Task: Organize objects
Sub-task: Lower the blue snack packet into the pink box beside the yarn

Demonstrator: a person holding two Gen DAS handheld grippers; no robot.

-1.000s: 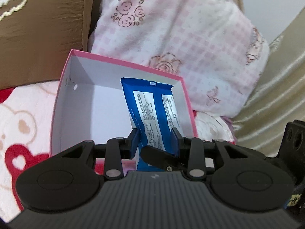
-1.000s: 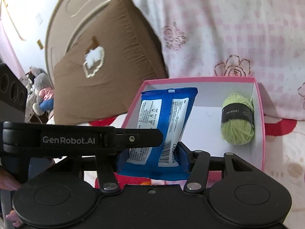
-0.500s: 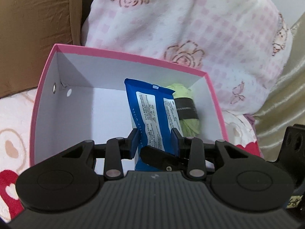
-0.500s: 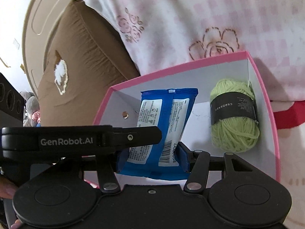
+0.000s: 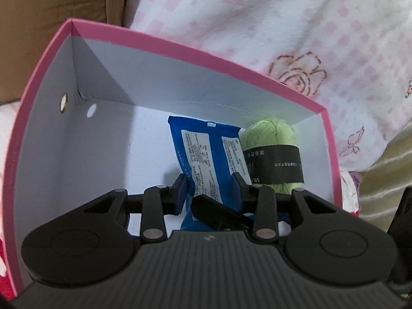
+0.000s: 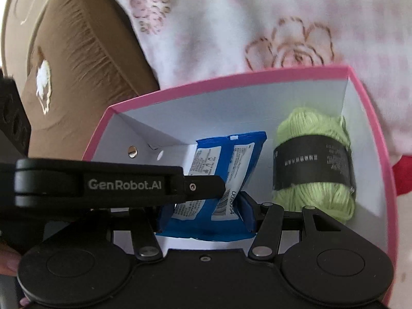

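Observation:
A blue packet with white label panels is held by both grippers inside a pink box with a white interior. My left gripper is shut on the packet's near end. My right gripper is shut on the same packet, and the left gripper's black finger crosses in front of it. A light green yarn ball with a black band lies in the box's right corner, right next to the packet. It also shows in the right wrist view. The packet's lower end is hidden behind the grippers.
The pink box's rim sits on a bed against a pink-and-white floral pillow. A brown cushion stands to the left. Beige fabric lies at the right. The box's left half shows bare white floor.
Both grippers have moved forward and down into the box with the packet. The box now fills both views, and the packet sits low beside the yarn.

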